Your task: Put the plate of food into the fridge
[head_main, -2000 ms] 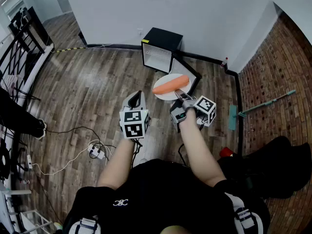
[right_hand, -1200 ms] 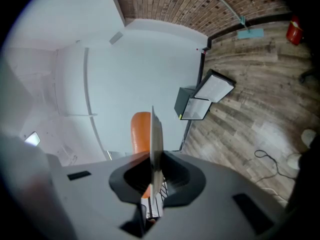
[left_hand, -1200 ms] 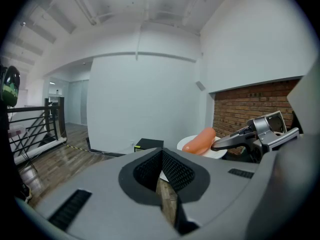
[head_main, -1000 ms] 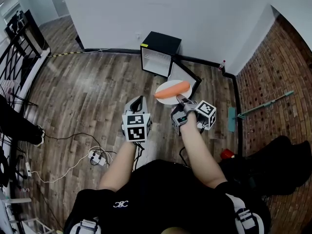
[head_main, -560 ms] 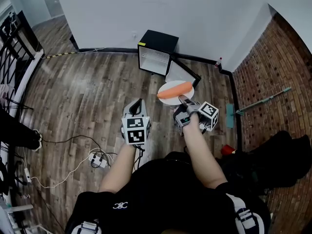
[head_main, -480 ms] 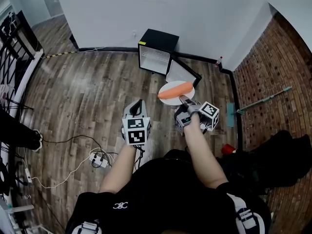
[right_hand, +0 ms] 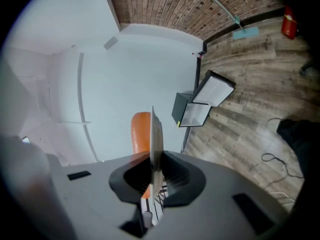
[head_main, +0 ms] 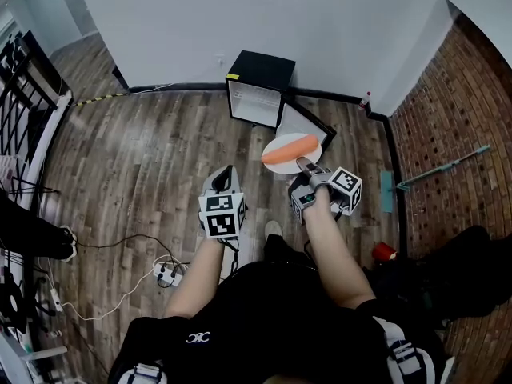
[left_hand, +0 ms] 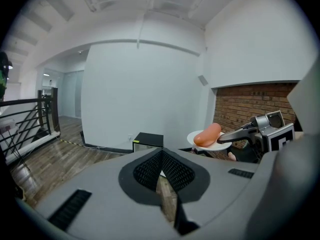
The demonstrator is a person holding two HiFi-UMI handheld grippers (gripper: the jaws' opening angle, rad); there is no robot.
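The right gripper (head_main: pixel 302 163) is pinching the plate (head_main: pixel 293 137) by its rim. Holding it flat should be stopping the sausage (head_main: pixel 290 149) rolling off before the fridge (head_main: pixel 260 86). The left gripper (head_main: pixel 226 172) is closed, empty.

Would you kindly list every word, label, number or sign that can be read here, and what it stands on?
No text is legible.
The white emblem on the person's black shirt: too small and stylised to read.
The yellow sticker on the fridge: too small to read.
The cubes on the left gripper and right gripper: square markers only, no words.
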